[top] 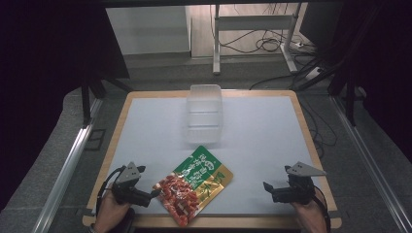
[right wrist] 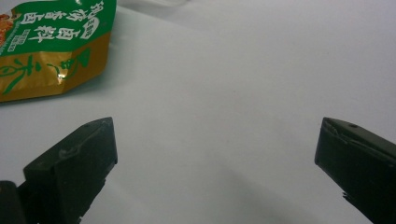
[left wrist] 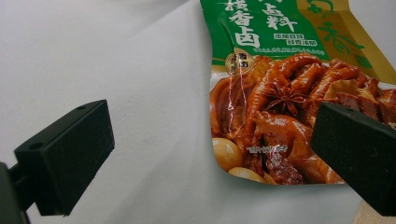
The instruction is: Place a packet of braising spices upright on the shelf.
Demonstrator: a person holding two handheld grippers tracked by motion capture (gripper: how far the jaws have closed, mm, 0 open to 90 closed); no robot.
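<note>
The seasoning packet lies low and centre in the high view, its top edge cut off in the left gripper view. The left gripper touches its corner, jaws apart; the right gripper, lower right, also gapes, over bare tabletop.

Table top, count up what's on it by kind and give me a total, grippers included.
Food pouch, green and gold: 1
Clear plastic container: 1
Handheld grippers, left gripper and right gripper: 2
Total: 4

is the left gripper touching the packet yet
Cannot tell. In the left gripper view the open left gripper straddles the packet corner, one jaw overlapping it.
</note>
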